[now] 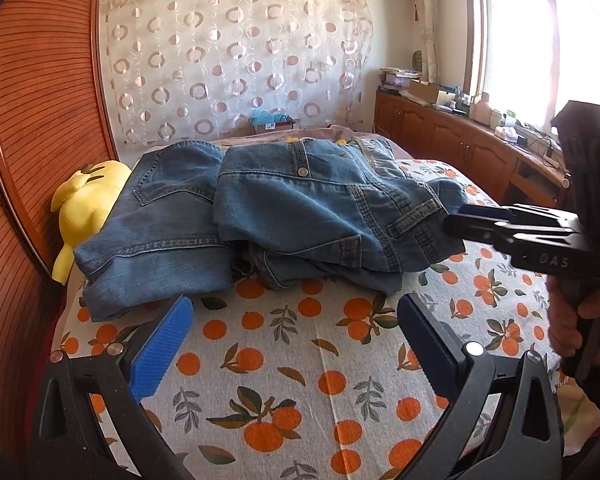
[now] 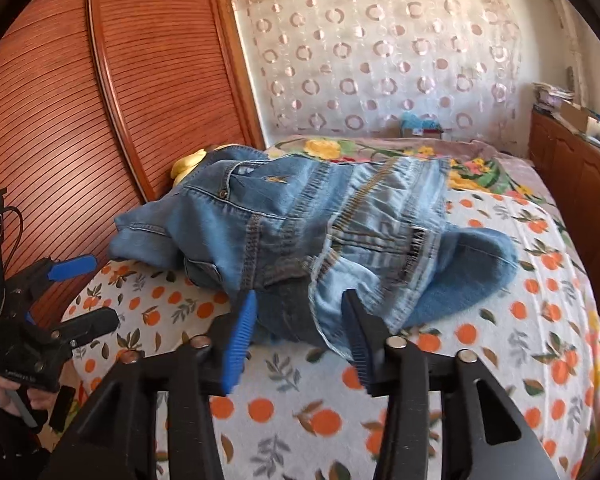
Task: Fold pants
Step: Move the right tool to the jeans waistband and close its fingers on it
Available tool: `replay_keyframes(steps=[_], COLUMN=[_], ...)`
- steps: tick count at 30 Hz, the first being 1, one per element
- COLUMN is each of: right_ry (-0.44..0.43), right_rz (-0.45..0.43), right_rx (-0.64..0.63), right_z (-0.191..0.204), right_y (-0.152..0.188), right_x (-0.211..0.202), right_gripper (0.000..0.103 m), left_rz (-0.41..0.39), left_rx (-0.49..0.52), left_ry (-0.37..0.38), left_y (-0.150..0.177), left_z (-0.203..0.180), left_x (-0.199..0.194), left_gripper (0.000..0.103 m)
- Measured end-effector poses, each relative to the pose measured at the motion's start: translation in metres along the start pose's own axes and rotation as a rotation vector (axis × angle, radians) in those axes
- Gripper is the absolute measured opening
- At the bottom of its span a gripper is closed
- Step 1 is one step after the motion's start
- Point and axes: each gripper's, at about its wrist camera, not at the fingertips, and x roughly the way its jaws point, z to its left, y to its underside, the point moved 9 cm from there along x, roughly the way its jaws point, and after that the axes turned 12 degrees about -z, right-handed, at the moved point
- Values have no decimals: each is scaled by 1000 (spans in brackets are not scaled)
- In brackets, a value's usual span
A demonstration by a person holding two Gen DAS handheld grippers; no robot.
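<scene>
Jeans lie bunched on the orange-print bed sheet, beside a yellow plush toy. The left claw gapes wide, empty; the right claw stands half-open, nothing pinched. Best to catch a waistband corner and spread flat. The trouser legs are buried beneath the heap.

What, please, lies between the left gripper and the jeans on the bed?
Only bare orange-print bedsheet separates the open left gripper from the jeans; the left wrist view shows this most clearly.
</scene>
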Motion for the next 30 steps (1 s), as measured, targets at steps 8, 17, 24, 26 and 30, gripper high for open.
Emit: replay_keyframes(steps=[8,17,24,26,30], right_ry=[-87,-221,-131,-111,-2], right_rz=[54,14,34,33,36], right_rx=[41,58,42,33,-16], right_z=[5,35,19,28,29], right_y=[-2,21,38,32,33], right_x=[19,-70,-72,-69,-77], right_gripper=[3,2,3,6,19], left_rz=[-13,-52,-20,-11,15], left_rx=[-11,-10,27,54,86], left_ry=[4,41,119,135,172], left_y=[-19,-47,-50,-51,-52], left_z=[6,-2,-38,-51,-73], left_x=[6,0,12,15,23], left_gripper=[102,102,102,102,101])
